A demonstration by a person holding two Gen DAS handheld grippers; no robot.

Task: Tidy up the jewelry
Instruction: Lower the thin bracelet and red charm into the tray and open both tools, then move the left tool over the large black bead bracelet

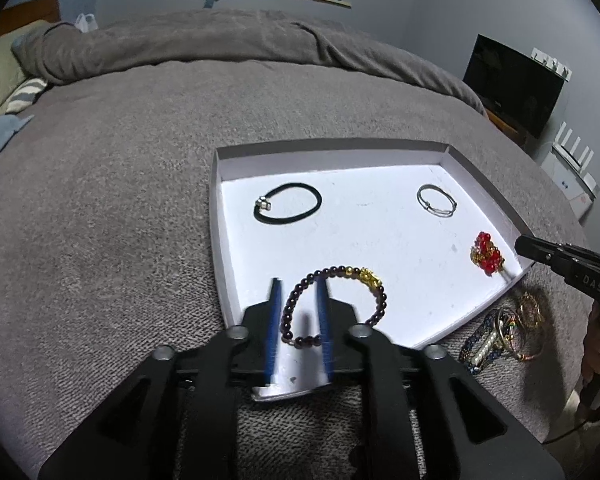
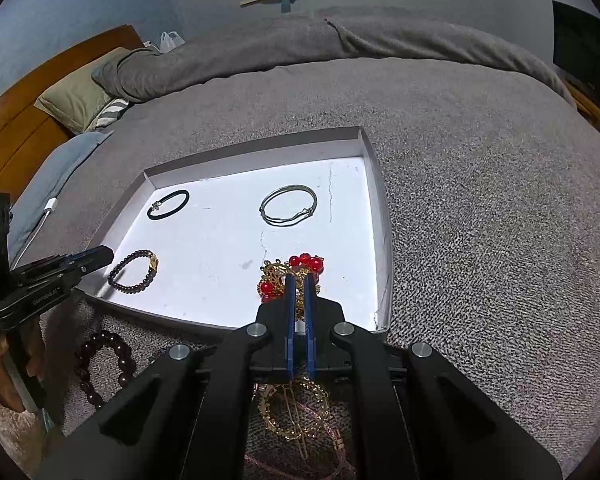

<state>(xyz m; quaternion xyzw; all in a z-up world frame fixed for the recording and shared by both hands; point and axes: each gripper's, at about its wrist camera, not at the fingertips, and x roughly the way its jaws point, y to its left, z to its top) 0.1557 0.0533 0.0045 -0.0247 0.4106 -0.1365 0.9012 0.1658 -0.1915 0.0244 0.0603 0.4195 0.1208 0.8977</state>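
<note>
On the grey bed [image 1: 120, 208] sits a white tray [image 1: 220, 216]. The left gripper [image 1: 298, 292] is let go over the dark bead bracelet [image 1: 332, 304]; the right gripper [image 2: 299, 280] pinches the red bead piece [image 2: 306, 264] inside the tray. I think the right must let go next, then fetch from the pile [image 1: 504, 332] beside the tray.

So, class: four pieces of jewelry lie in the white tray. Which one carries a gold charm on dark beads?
The dark beaded bracelet at the tray's near left corner; the black band, silver bangle and red-bead piece have none.

Home bedroom; grey-blanketed bed [image 2: 460, 140]; pillow [image 2: 76, 100]; wooden headboard [image 2: 20, 120]; TV [image 1: 516, 84].
</note>
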